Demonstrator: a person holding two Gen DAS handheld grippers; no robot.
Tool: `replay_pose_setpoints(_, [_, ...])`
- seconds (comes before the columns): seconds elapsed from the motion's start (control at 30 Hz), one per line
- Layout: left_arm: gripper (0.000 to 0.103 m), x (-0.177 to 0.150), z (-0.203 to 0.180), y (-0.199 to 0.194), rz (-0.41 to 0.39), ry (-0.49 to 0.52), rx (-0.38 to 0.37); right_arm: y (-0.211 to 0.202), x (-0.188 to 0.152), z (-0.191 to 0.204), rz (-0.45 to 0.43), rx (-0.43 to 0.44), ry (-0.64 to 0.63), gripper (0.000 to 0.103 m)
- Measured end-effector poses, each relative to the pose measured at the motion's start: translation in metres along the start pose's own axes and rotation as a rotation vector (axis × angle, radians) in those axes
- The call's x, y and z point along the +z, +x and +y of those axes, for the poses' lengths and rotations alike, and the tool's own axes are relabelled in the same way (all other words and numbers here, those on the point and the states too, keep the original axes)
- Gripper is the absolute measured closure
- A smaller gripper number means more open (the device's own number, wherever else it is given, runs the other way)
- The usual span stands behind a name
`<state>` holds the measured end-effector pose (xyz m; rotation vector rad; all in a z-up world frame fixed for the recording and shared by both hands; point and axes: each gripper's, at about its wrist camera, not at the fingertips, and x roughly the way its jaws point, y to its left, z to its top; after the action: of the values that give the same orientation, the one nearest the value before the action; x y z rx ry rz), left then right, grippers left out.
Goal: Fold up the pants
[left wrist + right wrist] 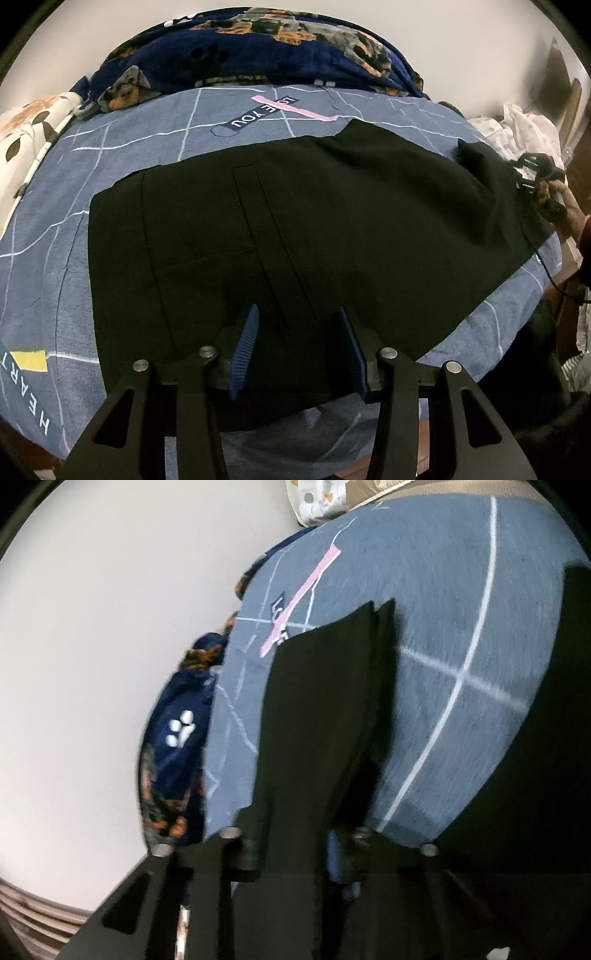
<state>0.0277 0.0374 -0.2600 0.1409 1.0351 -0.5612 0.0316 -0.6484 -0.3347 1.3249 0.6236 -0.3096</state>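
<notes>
Blue-grey bedding with thin white grid lines covers the bed point(55, 229), where the black pants point(295, 229) lie spread flat across the middle, waistband end nearest the left wrist camera and the legs running off to the right. A dark blue dog-print blanket point(251, 48) is heaped along the wall behind. The left gripper point(299, 343) hovers low over the waist area with its blue-padded jaws partly apart and nothing pinched between them. At the far right, the right gripper point(532, 173) is nipped shut on the leg end, and black cloth rises between its fingers in the blurred right wrist view. The fabric looks thin, limp and light; it will likely drape and sag rather than hold shape, so a grip on doubled hems or the firmer waistband should carry it best. A single-layer pinch may let the lower layer slide away.
</notes>
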Motion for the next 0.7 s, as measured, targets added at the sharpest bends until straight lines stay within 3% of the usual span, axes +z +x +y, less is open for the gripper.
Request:
replay_pose_setpoints(0.13, [0.056,0.001,-0.001,0.001,0.008,0.004,0.009,-0.027,-0.002,0.006,-0.049,-0.01,-0.099,0.098])
replay_pose_setpoints(0.33, [0.056,0.003,-0.001,0.001,0.021,0.009,0.005,-0.103,-0.012,0.004,-0.145,0.026,-0.136,0.099])
replay_pose_setpoints(0.5, [0.055,0.002,0.0,0.0,0.018,0.017,-0.003,-0.153,-0.032,-0.043,-0.178,-0.022,-0.072,0.099])
replay_pose_setpoints(0.7, [0.055,0.001,0.001,0.0,0.018,0.025,-0.004,-0.161,-0.053,-0.099,-0.17,-0.052,0.019,0.099])
